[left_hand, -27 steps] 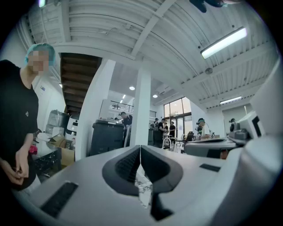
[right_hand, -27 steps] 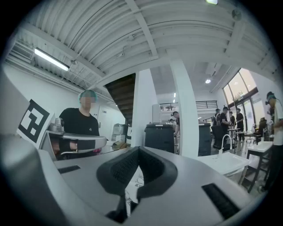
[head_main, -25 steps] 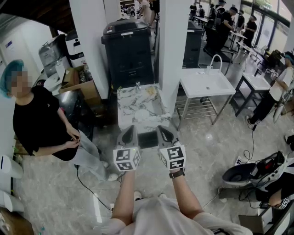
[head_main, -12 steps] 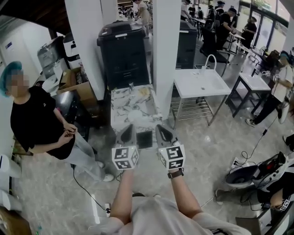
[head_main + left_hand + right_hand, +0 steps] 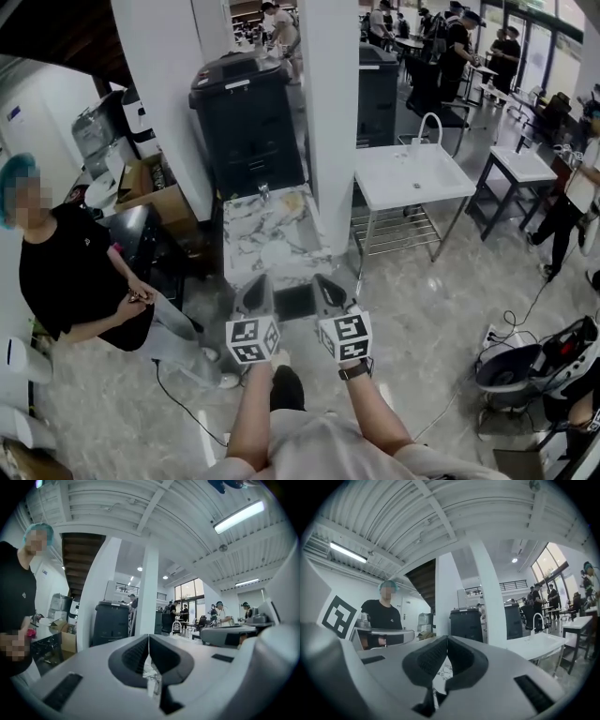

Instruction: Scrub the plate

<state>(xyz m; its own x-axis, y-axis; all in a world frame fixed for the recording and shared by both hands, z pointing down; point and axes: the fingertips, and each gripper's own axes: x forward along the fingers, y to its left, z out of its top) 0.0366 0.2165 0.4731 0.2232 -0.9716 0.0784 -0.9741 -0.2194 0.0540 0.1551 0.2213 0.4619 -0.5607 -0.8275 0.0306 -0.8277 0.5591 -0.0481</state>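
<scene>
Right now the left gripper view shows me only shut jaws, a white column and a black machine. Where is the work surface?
Observer: The head view shows a marble-patterned counter just ahead of the left gripper, in front of that column.
Operator: Does it have water?
Observer: A small tap stands at its far edge.
Operator: Is the other gripper carrying anything?
Observer: No. The right gripper has its jaws shut with nothing between them.
Operator: What is past the column on the right?
Observer: A white basin stand on thin metal legs, apart from the counter.
</scene>
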